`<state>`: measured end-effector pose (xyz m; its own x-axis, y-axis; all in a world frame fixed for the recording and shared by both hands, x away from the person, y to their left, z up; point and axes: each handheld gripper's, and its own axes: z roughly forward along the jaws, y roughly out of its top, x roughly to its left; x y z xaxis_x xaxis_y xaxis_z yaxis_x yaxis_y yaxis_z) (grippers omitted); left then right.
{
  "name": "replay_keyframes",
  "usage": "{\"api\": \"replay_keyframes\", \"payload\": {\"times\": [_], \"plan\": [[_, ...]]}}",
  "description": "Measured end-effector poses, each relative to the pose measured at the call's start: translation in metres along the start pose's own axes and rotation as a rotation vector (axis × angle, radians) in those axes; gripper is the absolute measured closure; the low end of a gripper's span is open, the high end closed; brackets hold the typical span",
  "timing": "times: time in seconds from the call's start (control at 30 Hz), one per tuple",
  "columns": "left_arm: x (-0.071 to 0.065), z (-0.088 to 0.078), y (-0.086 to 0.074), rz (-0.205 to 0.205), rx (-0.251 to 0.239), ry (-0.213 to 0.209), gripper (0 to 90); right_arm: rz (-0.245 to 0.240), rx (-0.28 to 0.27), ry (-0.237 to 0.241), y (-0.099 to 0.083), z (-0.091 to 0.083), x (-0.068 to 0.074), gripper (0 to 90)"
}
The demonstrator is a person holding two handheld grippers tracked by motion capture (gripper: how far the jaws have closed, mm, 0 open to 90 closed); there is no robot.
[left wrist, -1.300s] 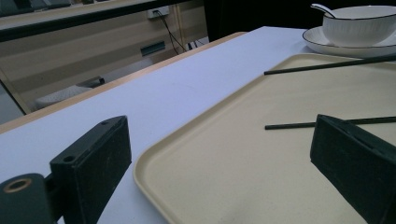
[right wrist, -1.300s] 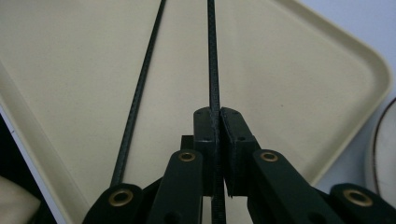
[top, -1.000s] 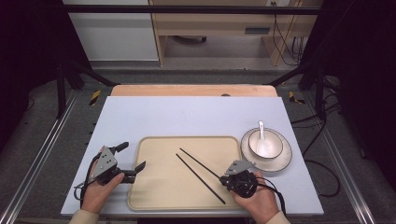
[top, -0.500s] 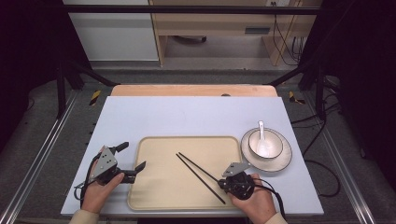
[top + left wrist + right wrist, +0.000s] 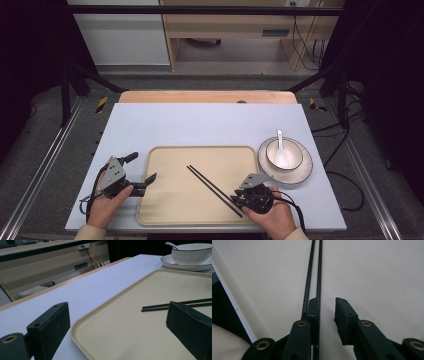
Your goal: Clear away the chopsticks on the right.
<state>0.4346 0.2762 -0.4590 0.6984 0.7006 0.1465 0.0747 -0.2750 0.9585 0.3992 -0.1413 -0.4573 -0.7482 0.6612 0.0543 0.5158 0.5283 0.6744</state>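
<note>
Pale blue, the table (image 5: 210, 125) carries a cream tray (image 5: 170, 210) at the lower centre of the high view, with dark floor and a wooden cabinet beyond its far edge.

Nearest, at the lower right of that view, the right gripper (image 5: 239, 198) sits low over the near end of the chopsticks (image 5: 212, 189), which lie side by side on the tray, running from its middle down toward the lower right. In the right gripper view the jaws stand narrowly apart and hold nothing: the left jaw rests between the two sticks (image 5: 317, 270), touching or nearly touching the right one, and the right jaw is off to the side. My judgement is that the step in hand is picking up the pair. To do it well the gripper should shift left so both sticks fall between the jaws, then close squarely so neither rolls out.

At the lower left the left gripper (image 5: 142, 184) hovers at the tray's left rim, jaws wide and empty.

Farther off, at the right, a bowl (image 5: 284, 155) with a spoon (image 5: 279, 142) stands on a plate (image 5: 302, 172), just beside the tray.

Against the earlier pictures, the right gripper has drawn down toward the frame's bottom edge, along the sticks to their near end; the left one and the dishes are unchanged.
</note>
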Motion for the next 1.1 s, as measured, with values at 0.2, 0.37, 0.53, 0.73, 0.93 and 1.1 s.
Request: {"api": "replay_keyframes", "payload": {"times": [0.2, 0.37, 0.53, 0.73, 0.93, 1.1], "plan": [[0.0, 0.001, 0.0, 0.0, 0.0, 0.0, 4.9, 0.008, -0.06, -0.016, -0.001, -0.001, -0.007, 54.1], [-0.001, 0.001, 0.0, 0.007, 0.01, -0.006, 4.9, 0.02, -0.092, -0.04, 0.001, -0.003, -0.01, 39.4], [-0.001, 0.001, -0.001, 0.008, 0.013, -0.004, 4.9, 0.03, -0.125, -0.053, 0.004, -0.002, -0.013, 25.8], [-0.003, 0.002, 0.0, 0.014, 0.017, -0.006, 4.9, -0.012, -0.142, -0.093, 0.011, -0.003, -0.013, 12.4], [-0.006, 0.003, 0.001, 0.022, 0.024, -0.014, 4.9, -0.025, -0.157, -0.113, 0.016, -0.006, -0.018, 10.3], [-0.009, 0.005, 0.002, 0.024, 0.028, -0.024, 4.9, -0.018, -0.174, -0.13, 0.016, -0.012, -0.027, 12.6]]}}
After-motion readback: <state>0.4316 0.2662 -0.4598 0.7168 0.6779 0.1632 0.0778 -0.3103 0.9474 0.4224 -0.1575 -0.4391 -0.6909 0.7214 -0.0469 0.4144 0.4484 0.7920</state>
